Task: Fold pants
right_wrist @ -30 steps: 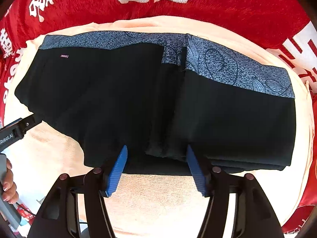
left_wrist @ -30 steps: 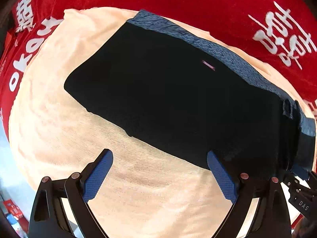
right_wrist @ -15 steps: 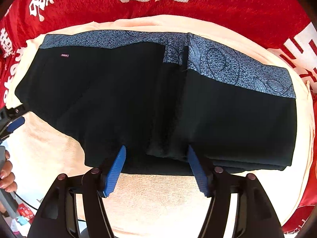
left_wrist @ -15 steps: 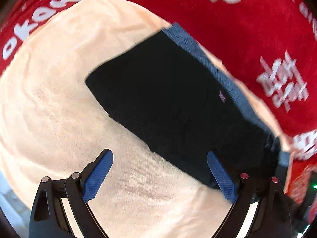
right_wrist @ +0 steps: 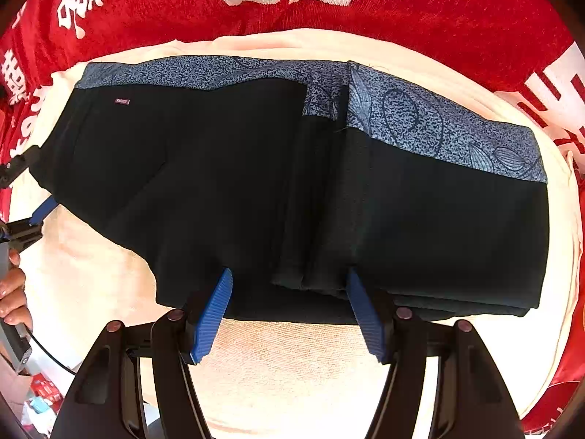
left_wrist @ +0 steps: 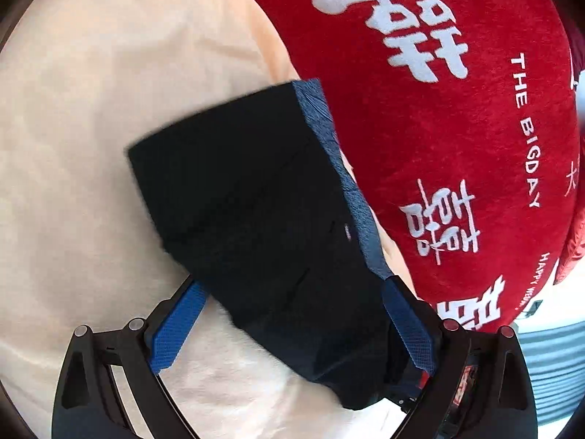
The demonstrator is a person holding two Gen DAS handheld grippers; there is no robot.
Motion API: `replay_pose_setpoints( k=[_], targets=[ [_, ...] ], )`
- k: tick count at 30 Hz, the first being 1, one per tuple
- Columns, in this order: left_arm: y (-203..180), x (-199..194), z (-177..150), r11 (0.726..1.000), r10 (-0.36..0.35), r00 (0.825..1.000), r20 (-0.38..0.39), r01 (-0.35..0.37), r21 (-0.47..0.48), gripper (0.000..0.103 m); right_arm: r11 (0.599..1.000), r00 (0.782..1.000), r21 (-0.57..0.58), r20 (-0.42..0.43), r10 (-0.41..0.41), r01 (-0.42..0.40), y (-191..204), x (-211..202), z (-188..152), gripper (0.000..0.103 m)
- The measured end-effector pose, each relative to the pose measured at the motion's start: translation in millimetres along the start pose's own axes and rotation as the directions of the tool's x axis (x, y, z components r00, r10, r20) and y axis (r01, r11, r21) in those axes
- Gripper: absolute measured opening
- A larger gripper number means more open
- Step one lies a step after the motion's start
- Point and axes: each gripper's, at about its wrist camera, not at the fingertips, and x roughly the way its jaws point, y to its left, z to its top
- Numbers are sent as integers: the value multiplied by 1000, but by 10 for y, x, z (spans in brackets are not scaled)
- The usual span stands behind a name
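At the far left of the right wrist view, the left gripper [right_wrist: 34, 197] pokes in at the pants' [right_wrist: 256, 190] left end, with a hand [right_wrist: 12, 292] just below it. The pants lie flat on a peach towel [right_wrist: 292, 358], which sits on a red cloth [right_wrist: 457, 18]. Their long axis runs left to right across the middle of the frame, the patterned blue waistband [right_wrist: 420, 120] along the upper edge. A folded flap overlaps near the centre, and its lower edge ends just above the right gripper [right_wrist: 289, 314]. That gripper points down at the pants' lower edge with its jaws spread apart and nothing clamped; the fabric edge shows between the blue pads [right_wrist: 212, 314].

In the left wrist view, the pants [left_wrist: 256, 226] run diagonally from centre toward lower right. The left gripper [left_wrist: 292, 329] is released, its jaws straddling the dark end of the cloth without pinching it. The waistband [left_wrist: 351, 190] edges the right side, next to the red cloth [left_wrist: 457, 128].

The left gripper looks nearer to a free end. Bare towel [left_wrist: 91, 146] fills the left of this frame and gives open room; the pants' upper edge lies close to the towel's border.
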Motion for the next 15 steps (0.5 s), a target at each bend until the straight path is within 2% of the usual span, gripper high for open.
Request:
replay_pose_setpoints(
  k=[7, 9, 11, 13, 15],
  targets=[
    [-182, 13, 96, 999, 7, 999, 33, -6, -38, 99, 1000, 1000, 2, 2, 4, -4, -11, -14, -13, 69],
    [-376, -49, 125, 1000, -12, 998, 59, 12, 13, 99, 1000, 1000, 5, 0, 12, -12, -24, -22, -16, 69],
    [-454, 16, 140, 996, 48, 997, 63, -52, 67, 99, 1000, 1000, 6, 0, 17, -17, -35, -25, -10, 69],
    [-391, 220, 166, 986, 163, 987, 16, -163, 41, 99, 1000, 1000, 0, -1, 17, -17, -37, -28, -12, 69],
    [-403, 234, 177, 982, 186, 982, 38, -187, 22, 98, 1000, 1000, -10, -5, 21, -21, -40, -56, -8, 69]
  ],
)
